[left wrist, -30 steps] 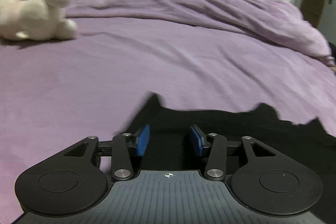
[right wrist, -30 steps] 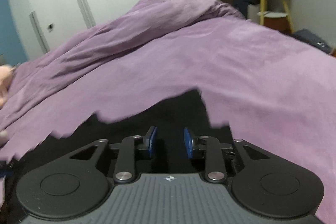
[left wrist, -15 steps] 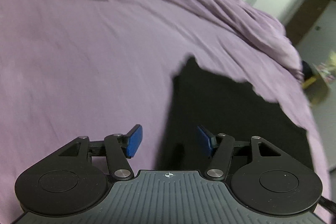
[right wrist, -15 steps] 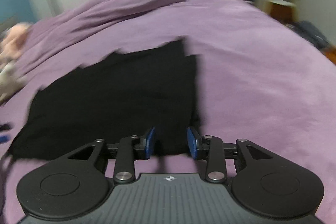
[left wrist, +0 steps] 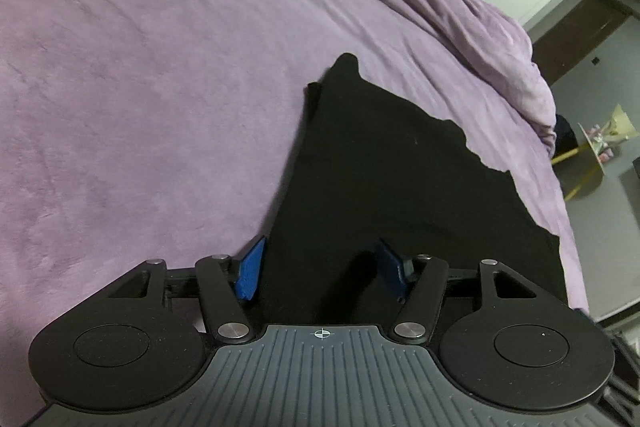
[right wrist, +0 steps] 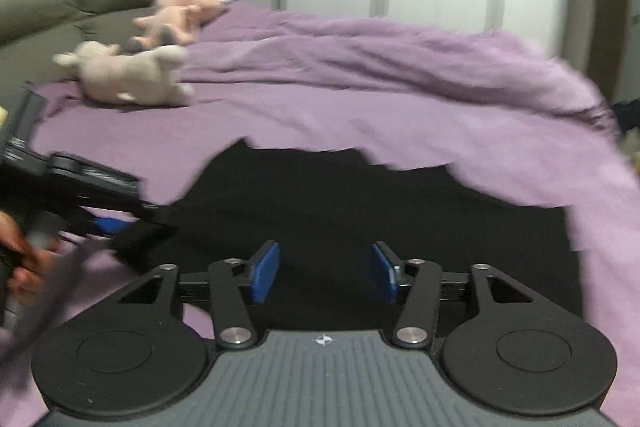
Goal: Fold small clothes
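Black garment (left wrist: 392,187) lies flat on the purple bed (left wrist: 140,87), near edge right under both my grippers. Looks like one fold is already in: left side shows a doubled edge in the left wrist view, outline roughly rectangular with a ragged far edge. Can't tell what kind of garment it is, too dark for detail.

Left gripper (left wrist: 322,271): jaws apart, nothing clamped; cloth lies below and between the pads, left pad sits just at the cloth's left edge. Its opening has shifted slightly in the last moment.

Right gripper (right wrist: 324,277): jaws apart and have just been opening; black cloth under them, not pinched. I judge I've just let go after laying a fold.

In the right wrist view my left gripper shows at the left, over the garment's near-left corner, with my hand (right wrist: 22,267) on its handle. Frame is blurry.

Left to do, by my guess: at least one more fold to make it compact, then smooth it. Plush toys (right wrist: 128,75) sit far left, well apart from the garment.
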`<state>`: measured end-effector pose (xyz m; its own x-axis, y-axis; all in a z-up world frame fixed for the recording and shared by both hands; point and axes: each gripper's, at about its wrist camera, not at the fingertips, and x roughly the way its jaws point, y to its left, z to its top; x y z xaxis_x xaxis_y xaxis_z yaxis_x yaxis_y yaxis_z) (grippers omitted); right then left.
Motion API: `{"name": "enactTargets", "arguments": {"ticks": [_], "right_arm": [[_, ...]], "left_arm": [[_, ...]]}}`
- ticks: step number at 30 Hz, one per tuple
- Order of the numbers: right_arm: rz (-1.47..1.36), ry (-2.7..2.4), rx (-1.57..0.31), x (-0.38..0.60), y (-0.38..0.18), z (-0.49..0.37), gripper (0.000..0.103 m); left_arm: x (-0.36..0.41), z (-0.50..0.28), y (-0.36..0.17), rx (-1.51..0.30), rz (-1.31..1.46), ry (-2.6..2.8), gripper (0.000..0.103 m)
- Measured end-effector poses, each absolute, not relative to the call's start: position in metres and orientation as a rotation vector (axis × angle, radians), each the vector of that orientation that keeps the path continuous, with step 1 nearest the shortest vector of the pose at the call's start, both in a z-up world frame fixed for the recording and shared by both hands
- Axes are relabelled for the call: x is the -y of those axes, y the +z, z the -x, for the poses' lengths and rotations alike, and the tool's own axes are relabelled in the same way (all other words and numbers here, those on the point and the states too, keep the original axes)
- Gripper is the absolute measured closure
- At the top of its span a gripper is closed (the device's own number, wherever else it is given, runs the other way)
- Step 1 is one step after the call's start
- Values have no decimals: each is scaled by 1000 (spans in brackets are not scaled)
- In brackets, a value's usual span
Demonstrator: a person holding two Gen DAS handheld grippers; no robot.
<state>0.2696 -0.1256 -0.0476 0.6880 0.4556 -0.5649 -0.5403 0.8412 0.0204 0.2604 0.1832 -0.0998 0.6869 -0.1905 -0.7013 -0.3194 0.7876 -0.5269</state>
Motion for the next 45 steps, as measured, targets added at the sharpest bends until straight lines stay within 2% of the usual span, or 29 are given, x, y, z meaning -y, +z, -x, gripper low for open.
{"name": "enactTargets", "arguments": {"ticks": [2, 3, 4, 5, 6, 7, 9, 11, 20, 27, 38, 45], "right_arm": [[133, 572, -669, 114, -58, -280, 50], [122, 553, -704, 108, -66, -286, 54], [102, 528, -732, 107, -72, -291, 60], [78, 502, -746, 108, -76, -293, 71], [42, 465, -762, 113, -82, -295, 74], [12, 437, -773, 116, -87, -296, 75], [-46, 404, -784, 123, -96, -298, 85], [-85, 383, -783, 130, -100, -300, 90], [-93, 321, -764, 128, -108, -305, 92], [-141, 296, -737, 143, -97, -301, 92], [-204, 243, -748, 170, -95, -305, 91], [-168, 268, -769, 162, -96, -308, 90]], "left_arm": [[-183, -264, -103, -823, 691, 60, 52], [-184, -265, -105, -818, 707, 51, 60], [-186, -267, -108, -813, 732, 44, 65], [-189, -268, -111, -809, 767, 41, 71], [-191, -267, -113, -802, 799, 40, 78], [-193, -269, -116, -798, 820, 37, 81], [-195, -272, -122, -798, 847, 32, 82], [-198, -275, -127, -792, 879, 22, 82], [-207, -289, -139, -803, 1019, 54, 83], [-207, -280, -134, -766, 1002, 62, 91], [-174, -278, -81, -668, 718, 10, 91], [-185, -282, -88, -697, 812, 39, 91]]}}
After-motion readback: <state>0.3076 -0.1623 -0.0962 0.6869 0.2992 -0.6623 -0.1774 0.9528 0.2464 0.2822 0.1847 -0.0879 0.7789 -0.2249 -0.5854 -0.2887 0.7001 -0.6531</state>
